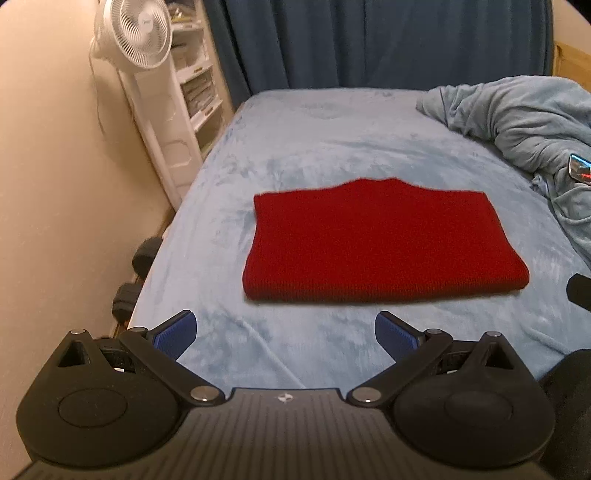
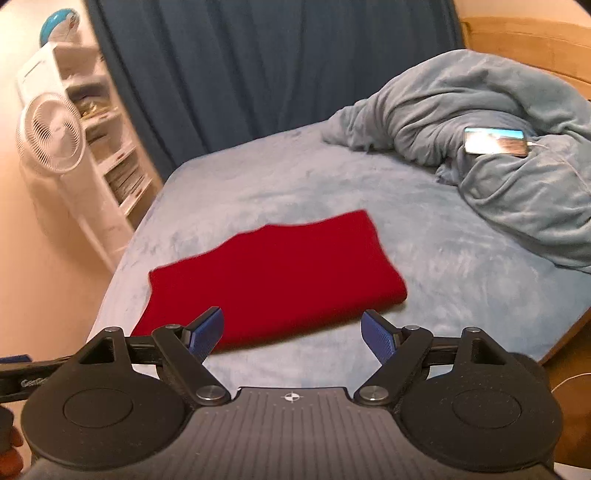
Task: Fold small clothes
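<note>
A red knit garment (image 1: pixel 369 240) lies folded into a flat rectangle on the light blue bed (image 1: pixel 314 140). It also shows in the right wrist view (image 2: pixel 273 277). My left gripper (image 1: pixel 286 332) is open and empty, hovering above the bed just short of the garment's near edge. My right gripper (image 2: pixel 293 332) is open and empty, above the garment's near right corner, not touching it. A dark part of the right gripper (image 1: pixel 580 291) shows at the right edge of the left wrist view.
A crumpled blue blanket (image 2: pixel 498 147) lies at the bed's far right with a lit phone (image 2: pixel 495 141) on it. A white fan (image 1: pixel 135 33) and white shelf unit (image 1: pixel 192 92) stand left of the bed. Dark curtains (image 2: pixel 258 66) hang behind. Dumbbells (image 1: pixel 136 266) lie on the floor.
</note>
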The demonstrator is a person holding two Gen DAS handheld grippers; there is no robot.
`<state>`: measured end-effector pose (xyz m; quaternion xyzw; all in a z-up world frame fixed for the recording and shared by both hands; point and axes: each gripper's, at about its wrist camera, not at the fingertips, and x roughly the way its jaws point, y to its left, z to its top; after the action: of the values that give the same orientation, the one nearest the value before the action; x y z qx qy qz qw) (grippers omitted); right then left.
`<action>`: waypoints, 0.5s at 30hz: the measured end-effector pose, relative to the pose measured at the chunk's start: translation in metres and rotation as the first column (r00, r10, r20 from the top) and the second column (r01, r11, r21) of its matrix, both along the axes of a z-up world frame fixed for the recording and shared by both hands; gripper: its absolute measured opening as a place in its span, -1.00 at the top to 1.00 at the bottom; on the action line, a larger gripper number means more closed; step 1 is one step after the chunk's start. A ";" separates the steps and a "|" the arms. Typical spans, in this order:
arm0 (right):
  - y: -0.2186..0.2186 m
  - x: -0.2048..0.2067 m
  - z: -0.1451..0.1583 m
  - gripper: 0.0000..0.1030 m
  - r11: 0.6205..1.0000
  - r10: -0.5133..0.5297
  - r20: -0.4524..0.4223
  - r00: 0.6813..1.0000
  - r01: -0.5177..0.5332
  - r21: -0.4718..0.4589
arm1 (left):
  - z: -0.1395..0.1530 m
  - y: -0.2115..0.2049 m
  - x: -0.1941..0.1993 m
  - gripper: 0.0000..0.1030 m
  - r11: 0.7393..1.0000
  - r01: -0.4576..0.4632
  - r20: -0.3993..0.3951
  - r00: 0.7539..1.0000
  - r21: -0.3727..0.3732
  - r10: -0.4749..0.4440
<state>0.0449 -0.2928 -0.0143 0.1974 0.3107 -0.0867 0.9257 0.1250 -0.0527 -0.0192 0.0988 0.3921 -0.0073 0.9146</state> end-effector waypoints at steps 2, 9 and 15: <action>0.004 -0.006 0.004 -0.61 1.000 0.004 0.017 1.000 -0.003 -0.017 | 0.005 0.003 -0.007 -0.99 1.000 -0.009 0.017 1.000 -0.012 0.010; 0.011 -0.019 0.010 -0.61 0.999 0.005 0.054 0.999 -0.003 -0.038 | 0.021 0.002 -0.024 -0.99 1.000 -0.007 0.048 0.999 0.006 0.006; 0.015 -0.023 0.013 -0.61 0.998 0.021 0.053 0.998 -0.018 -0.057 | 0.020 0.007 -0.024 -0.99 1.000 -0.029 0.021 0.999 -0.007 0.029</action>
<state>0.0221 -0.2779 -0.0010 0.1705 0.2853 -0.0811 0.9397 0.1013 -0.0459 0.0009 0.0902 0.3837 0.0057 0.9190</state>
